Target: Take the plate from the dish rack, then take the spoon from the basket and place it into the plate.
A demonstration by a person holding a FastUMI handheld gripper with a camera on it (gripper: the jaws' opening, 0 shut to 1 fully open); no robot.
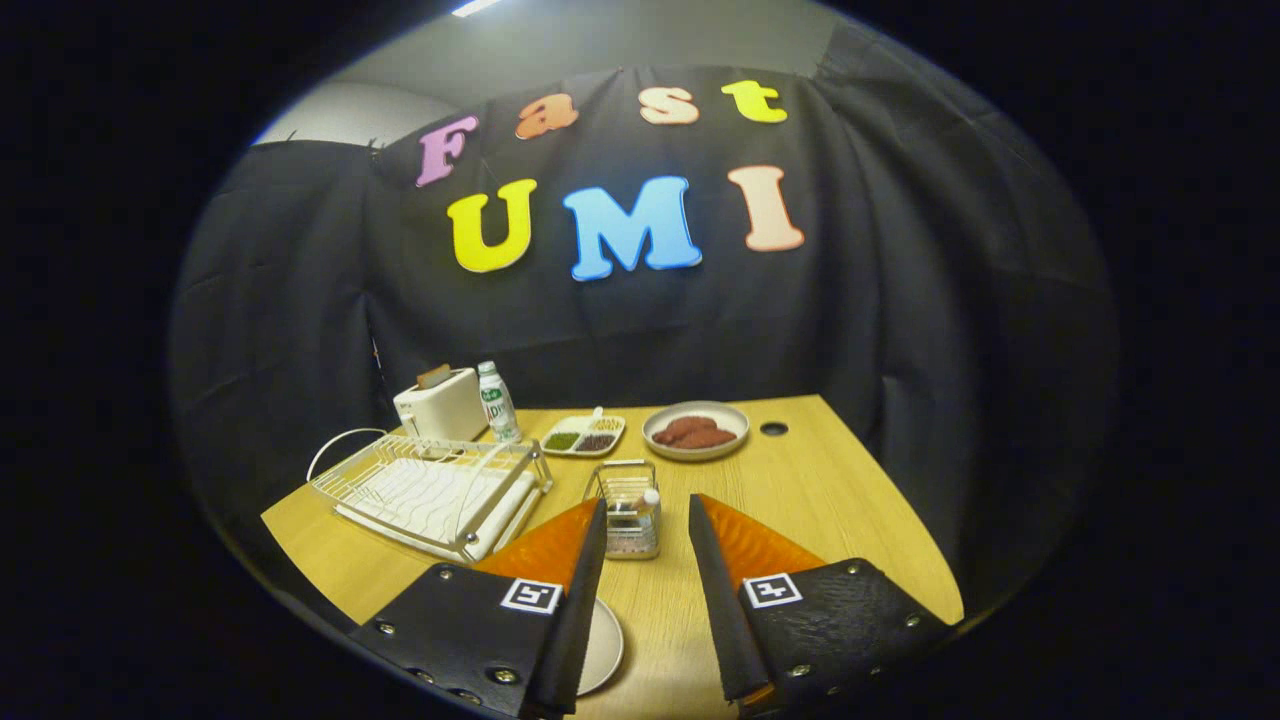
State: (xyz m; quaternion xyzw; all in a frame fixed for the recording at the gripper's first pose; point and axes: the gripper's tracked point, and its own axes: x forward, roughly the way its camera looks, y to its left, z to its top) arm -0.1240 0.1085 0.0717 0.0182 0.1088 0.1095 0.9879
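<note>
Dim booth, one ceiling light (474, 7) glowing overhead; the wooden table (830, 500) catches soft light, focus holds sharp, and fisheye bending curves everything toward the rim.

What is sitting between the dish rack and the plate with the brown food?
The gripper view shows a divided dish between the dish rack and that plate. The gripper is open.

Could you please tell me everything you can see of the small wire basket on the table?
The wire basket is a small, upright, boxy holder of thin metal wire standing on the wooden table, just ahead of the open gripper and between its fingers' tips. The spoon stands inside it, its pale end poking above the rim. The dish rack sits beside it, apart. Nothing grips it.
</note>
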